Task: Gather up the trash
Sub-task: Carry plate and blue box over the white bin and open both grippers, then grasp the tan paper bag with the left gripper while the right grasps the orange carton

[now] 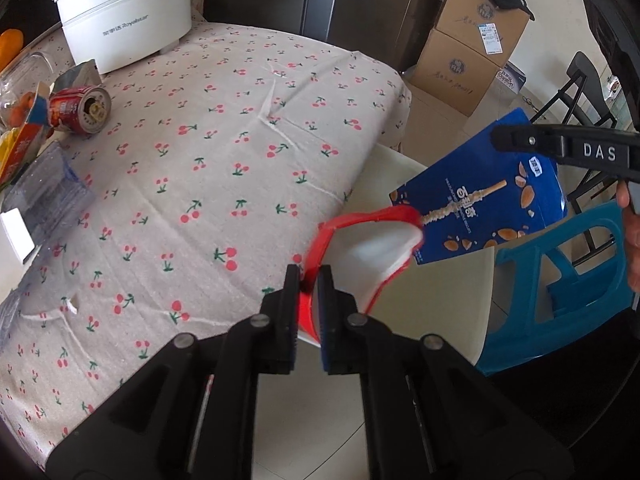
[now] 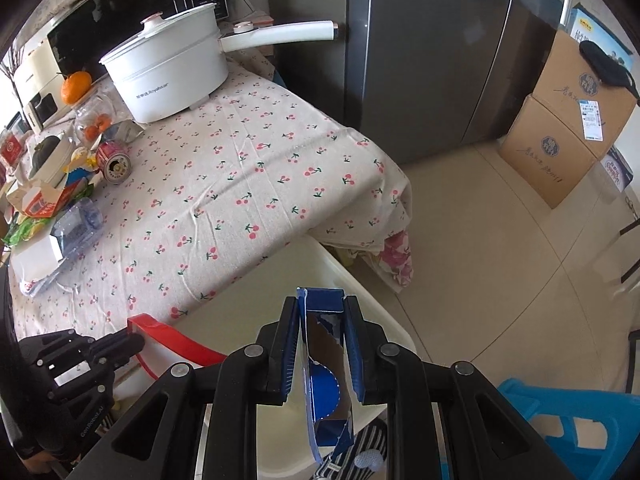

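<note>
My left gripper [image 1: 309, 280] is shut on the red rim of a white trash bag [image 1: 374, 246] and holds it open beside the table's edge. My right gripper [image 2: 322, 310] is shut on a blue snack box [image 2: 325, 364]. In the left wrist view the blue snack box [image 1: 480, 204] hangs at the bag's mouth, its lower corner touching the red rim. More trash lies at the table's left: a red can [image 1: 82, 109] on its side, a torn orange carton [image 2: 42, 200], a clear plastic box [image 1: 48, 188].
The table has a cherry-print cloth [image 1: 224, 168]. A white electric pot [image 2: 168, 68] stands at its back. A white chair [image 2: 320, 276] sits under the bag, a blue stool [image 1: 560, 280] to the right. Cardboard boxes [image 2: 568, 128] stand by the fridge [image 2: 432, 48].
</note>
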`<control>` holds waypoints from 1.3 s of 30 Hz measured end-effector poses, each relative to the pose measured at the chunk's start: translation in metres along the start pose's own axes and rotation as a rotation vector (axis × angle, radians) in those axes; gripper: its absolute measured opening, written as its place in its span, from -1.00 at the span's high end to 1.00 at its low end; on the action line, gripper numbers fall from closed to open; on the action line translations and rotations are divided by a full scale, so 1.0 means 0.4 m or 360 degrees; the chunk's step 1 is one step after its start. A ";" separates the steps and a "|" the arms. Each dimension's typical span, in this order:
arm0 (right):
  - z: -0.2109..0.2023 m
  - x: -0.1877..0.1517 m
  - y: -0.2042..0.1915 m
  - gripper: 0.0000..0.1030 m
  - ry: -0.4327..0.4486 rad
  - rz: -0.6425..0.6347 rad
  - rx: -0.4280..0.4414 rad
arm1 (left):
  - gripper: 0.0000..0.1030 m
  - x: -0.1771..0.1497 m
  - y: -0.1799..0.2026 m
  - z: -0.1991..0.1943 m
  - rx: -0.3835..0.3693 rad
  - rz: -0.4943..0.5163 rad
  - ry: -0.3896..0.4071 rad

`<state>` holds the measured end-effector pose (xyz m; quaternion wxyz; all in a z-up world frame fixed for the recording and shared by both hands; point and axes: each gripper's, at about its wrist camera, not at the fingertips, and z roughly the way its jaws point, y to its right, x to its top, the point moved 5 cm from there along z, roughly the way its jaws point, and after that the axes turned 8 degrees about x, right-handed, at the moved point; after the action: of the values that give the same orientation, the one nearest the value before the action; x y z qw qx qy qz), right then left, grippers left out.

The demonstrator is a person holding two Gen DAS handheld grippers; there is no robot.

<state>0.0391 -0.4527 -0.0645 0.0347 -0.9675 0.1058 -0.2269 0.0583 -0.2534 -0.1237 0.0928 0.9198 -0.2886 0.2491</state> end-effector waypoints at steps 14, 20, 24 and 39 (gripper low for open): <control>0.050 -0.010 0.016 0.55 -0.0112 0.0004 -0.0021 | -0.78 0.000 -0.082 -0.111 0.0076 -0.0113 0.0066; 0.071 0.002 -0.041 0.27 -0.0160 -0.0032 0.0040 | -0.99 -0.032 -0.177 -0.158 0.0235 -0.0207 0.0079; 0.041 0.025 -0.098 -0.39 -0.0078 -0.0071 0.0075 | -0.99 -0.047 -0.252 -0.197 0.0286 -0.0304 0.0111; 0.009 0.130 -0.337 -0.62 0.0067 -0.0322 0.0107 | -1.00 -0.082 -0.588 -0.338 0.0464 -0.0714 0.0229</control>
<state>0.1117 -0.3328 -0.0299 0.0419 -0.9666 0.0007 -0.2528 0.1162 -0.0030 -0.0305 0.0326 0.9443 -0.0314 0.3259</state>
